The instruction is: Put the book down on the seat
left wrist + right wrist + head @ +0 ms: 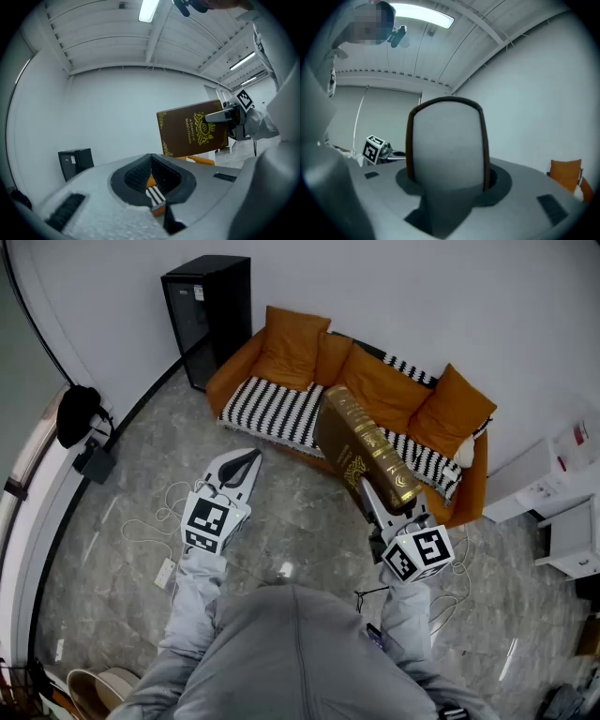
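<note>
Book (368,448): thick and brown with gilt print, held up in the air by its lower end, tilted, and resting on nothing.
Right claw (378,501): pinching the book across its thickness. In the right gripper view the pale page edge (447,150) fills the gap between the jaws, with a brown cover against each side.
Left claw (246,461): tips pressed together on nothing. It hangs apart from the book on the left, above the floor (281,521).
Seat (267,409): the black-and-white striped cover on the orange sofa (375,381). Its left stretch lies bare, and loose orange cushions lean along the back.
Book against seat: in the head view the book overlaps the sofa's front edge but is raised above it. Whether it already hangs over the seat cannot be told.
Done so far: the book is gripped and lifted, and the person faces the sofa.
Left to do: by my judgement nearly all of the placing. The book must be brought over the striped cover, lowered and laid flat, then the right claw must let go and draw back.
Stage: early to middle, with the book in hand and no set-down begun.
</note>
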Motion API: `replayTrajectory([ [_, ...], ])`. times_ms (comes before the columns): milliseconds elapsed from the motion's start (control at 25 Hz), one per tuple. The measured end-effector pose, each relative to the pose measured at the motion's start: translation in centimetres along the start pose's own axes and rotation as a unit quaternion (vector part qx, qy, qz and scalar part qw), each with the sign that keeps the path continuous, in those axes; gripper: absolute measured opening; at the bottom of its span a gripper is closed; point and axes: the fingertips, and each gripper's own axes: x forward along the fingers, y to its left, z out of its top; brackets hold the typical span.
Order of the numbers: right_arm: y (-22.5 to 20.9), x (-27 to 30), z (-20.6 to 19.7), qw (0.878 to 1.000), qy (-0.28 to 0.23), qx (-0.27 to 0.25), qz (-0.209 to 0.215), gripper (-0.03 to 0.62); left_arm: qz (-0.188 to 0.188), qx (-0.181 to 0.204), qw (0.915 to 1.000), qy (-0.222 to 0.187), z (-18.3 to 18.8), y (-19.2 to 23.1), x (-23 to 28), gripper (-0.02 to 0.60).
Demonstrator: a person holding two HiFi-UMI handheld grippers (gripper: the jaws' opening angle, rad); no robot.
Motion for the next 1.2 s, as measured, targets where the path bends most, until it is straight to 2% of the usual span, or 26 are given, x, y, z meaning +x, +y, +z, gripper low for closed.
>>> replayTrajectory([
  [600,0.0,-1.2,-0.8,1.0,-0.005,0.022,0.003,0.236,-0.009,0.005,0.9999,0.007,-0.5,-1.6,0.0,0.025],
  [800,-0.4,-2.1,-1.0,1.0,-0.003,0.024,0.019,0.238,-0.004,0.008,0.9999,0.012,-0.3,-2.8,0.0,0.025],
  [1200,-1.1,-3.9,-1.4,0.997,-0.016,0.059,0.041,0.238,0.0,-0.004,0.9997,0.024,-0.7,-5.7,-0.9,0.025],
])
